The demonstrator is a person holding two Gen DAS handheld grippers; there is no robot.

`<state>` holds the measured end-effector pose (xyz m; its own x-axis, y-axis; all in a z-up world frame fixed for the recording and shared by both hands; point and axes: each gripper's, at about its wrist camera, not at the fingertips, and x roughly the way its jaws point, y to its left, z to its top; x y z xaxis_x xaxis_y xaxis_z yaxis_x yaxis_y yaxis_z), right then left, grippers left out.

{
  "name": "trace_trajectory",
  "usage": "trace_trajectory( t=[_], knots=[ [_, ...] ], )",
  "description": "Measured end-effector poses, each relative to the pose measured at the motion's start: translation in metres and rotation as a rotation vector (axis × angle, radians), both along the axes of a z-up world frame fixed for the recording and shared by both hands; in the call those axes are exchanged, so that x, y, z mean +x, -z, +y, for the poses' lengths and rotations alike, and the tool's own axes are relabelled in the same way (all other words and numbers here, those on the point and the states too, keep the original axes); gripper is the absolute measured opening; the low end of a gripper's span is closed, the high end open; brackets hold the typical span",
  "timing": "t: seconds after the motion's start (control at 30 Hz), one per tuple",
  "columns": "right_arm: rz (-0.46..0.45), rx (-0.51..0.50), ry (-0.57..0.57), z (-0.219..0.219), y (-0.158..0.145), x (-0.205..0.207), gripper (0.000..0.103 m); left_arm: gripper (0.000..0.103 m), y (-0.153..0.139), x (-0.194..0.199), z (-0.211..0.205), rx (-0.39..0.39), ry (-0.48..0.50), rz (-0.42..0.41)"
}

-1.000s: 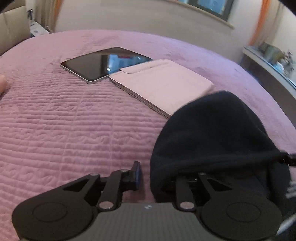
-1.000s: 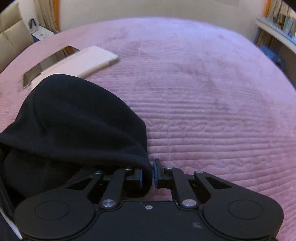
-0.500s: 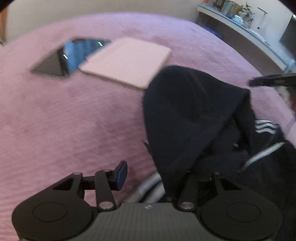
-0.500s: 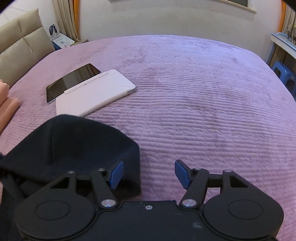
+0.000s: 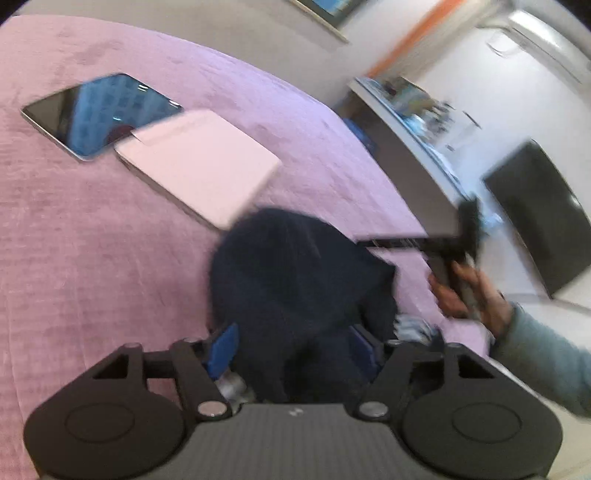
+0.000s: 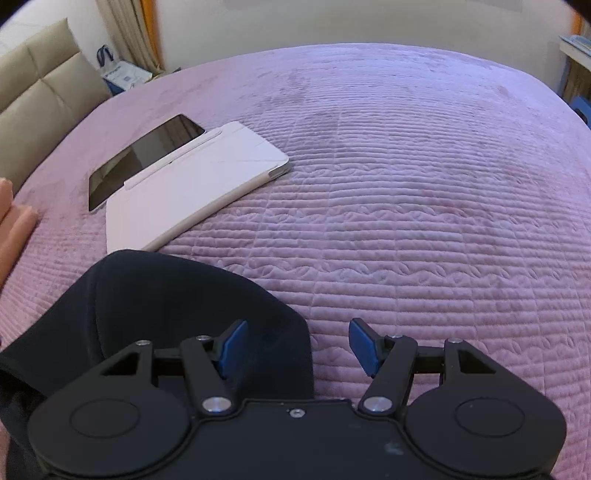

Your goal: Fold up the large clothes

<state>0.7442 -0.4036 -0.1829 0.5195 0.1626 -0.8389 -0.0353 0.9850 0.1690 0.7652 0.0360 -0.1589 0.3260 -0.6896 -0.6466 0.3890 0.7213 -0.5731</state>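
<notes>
Right now both sets of jaws stand apart, nothing clamped. Left gripper: jaws opening, wide already; the dark hoodie bulges up between the blue pads, and with the blur I cannot tell if cloth touches them. Right gripper: jaws wide apart, gap half over the bedspread, half over the hoodie's edge; left pad sits over cloth, right pad over bare quilt, no squeeze visible.

Hoodie lies in a heap on the purple bedspread at the near edge, just below a tablet and its pale pink cover, which lie side by side, touching.

Left wrist view only: the person's right hand with a grey-green sleeve holding the other gripper's handle, a dark screen on the wall, a cluttered shelf, white stripes on the garment. View is motion-blurred.

Right wrist view only: beige padded headboard, curtain, peach fabric at the left edge. Sharp.
</notes>
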Motion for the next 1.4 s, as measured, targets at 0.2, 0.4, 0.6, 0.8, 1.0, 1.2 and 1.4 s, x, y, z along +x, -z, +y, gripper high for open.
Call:
trace_trajectory(
  t=[0.2,0.4,0.6,0.8,1.0,1.2,1.4],
  knots=[
    [0.012,-0.043,-0.078,0.015,0.011,0.017,0.075,0.072,0.051,0.059,-0.033,0.155,-0.053,0.213],
    [0.060,-0.008,-0.158,0.028,0.033,0.015,0.052,0.080,0.066,0.064,-0.026,-0.031,-0.144,0.246],
    [-0.103,-0.065,-0.173,0.045,-0.003,-0.005,0.018,0.007,0.035,0.058,-0.044,0.065,-0.146,0.103],
    [-0.260,-0.060,-0.031,0.022,-0.029,-0.015,0.016,0.007,-0.013,0.081,-0.044,0.016,-0.252,-0.150],
    [-0.077,-0.230,-0.099,0.042,0.030,-0.005,0.038,0.012,0.027,0.097,-0.067,0.243,-0.116,-0.050],
    [-0.068,-0.045,-0.114,0.003,-0.006,0.006,0.071,0.045,0.008,0.073,-0.018,0.131,-0.034,0.028],
    [-0.047,-0.009,0.002,-0.005,0.008,0.031,0.071,0.049,0.017,0.057,-0.015,0.113,-0.035,0.062]
  ],
)
